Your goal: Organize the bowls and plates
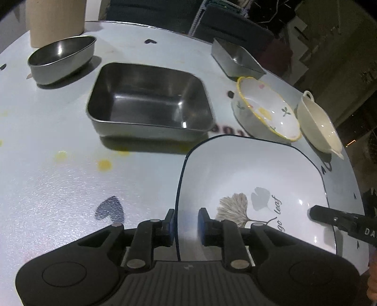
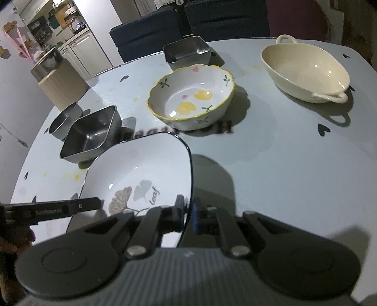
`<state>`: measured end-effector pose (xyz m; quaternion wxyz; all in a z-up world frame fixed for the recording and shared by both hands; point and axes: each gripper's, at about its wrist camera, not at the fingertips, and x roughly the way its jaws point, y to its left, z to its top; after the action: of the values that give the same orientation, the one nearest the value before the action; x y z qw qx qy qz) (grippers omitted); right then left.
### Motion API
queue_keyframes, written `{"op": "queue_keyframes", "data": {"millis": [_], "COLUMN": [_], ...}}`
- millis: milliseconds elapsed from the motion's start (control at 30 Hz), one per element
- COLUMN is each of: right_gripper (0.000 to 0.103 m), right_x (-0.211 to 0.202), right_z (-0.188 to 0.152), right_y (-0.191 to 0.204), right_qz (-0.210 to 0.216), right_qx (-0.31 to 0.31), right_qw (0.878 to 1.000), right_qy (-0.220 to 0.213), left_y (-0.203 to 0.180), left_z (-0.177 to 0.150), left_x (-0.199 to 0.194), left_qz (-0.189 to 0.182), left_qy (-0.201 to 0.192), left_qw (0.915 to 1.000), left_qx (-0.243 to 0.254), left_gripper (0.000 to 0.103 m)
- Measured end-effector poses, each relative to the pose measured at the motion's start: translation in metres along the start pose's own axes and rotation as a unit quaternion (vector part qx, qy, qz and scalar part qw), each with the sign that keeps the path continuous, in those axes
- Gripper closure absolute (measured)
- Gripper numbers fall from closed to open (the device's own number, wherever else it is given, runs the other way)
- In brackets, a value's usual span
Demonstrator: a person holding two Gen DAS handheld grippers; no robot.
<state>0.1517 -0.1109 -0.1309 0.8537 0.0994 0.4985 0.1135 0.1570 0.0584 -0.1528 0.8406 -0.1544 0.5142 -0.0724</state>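
Observation:
A white square plate [image 1: 247, 174] with a dark rim and a ginkgo leaf print lies low over the pale table [image 1: 59, 188], held from both sides. My left gripper [image 1: 186, 223] straddles the plate's left rim; its blue pads stand apart from the rim, so it is open. In the right wrist view my right gripper [image 2: 187, 213] is shut on the right rim of the plate [image 2: 141, 164]. The other gripper's finger shows over the plate in each view: the right gripper's at the right [image 1: 329, 219], the left gripper's at the left [image 2: 70, 207].
Behind the plate stand a rectangular steel tray [image 1: 148, 101], an oval steel bowl [image 1: 61, 56], a small steel box [image 1: 238, 58], a floral bowl with a yellow rim [image 1: 266, 110] and a cream handled dish [image 1: 318, 124]. A wooden canister [image 1: 54, 18] stands at the far left.

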Motion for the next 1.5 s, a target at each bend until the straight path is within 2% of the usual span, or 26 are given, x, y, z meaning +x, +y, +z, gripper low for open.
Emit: {"op": "queue_keyframes", "data": {"millis": [267, 500, 833, 1000, 1100, 1500], "right_gripper": [0.095, 0.096, 0.092, 0.091, 0.09, 0.09], "right_x": [0.004, 0.004, 0.021, 0.026, 0.031, 0.031], "right_z": [0.002, 0.004, 0.001, 0.0, -0.001, -0.006], "right_y": [0.005, 0.009, 0.005, 0.002, -0.004, -0.007], "right_qz": [-0.005, -0.009, -0.031, -0.036, -0.028, -0.024], "right_qx": [-0.011, -0.031, -0.021, -0.019, 0.005, 0.007], "right_qw": [1.0, 0.999, 0.999, 0.999, 0.999, 1.0], "right_qy": [0.002, -0.01, 0.017, 0.023, 0.031, 0.015], "left_y": [0.001, -0.002, -0.007, -0.009, -0.01, -0.011], "left_z": [0.002, 0.004, 0.003, 0.003, 0.004, 0.006], "left_x": [0.0, -0.008, -0.014, -0.014, -0.014, -0.013], "left_qz": [0.001, 0.022, 0.019, 0.019, 0.02, 0.021], "left_qy": [0.003, 0.009, 0.013, 0.013, 0.014, 0.018], "left_qw": [0.9999, 0.9993, 0.9988, 0.9988, 0.9987, 0.9984], "left_qx": [0.01, 0.03, 0.043, 0.044, 0.045, 0.048], "left_gripper": [0.081, 0.083, 0.091, 0.091, 0.091, 0.091]}}
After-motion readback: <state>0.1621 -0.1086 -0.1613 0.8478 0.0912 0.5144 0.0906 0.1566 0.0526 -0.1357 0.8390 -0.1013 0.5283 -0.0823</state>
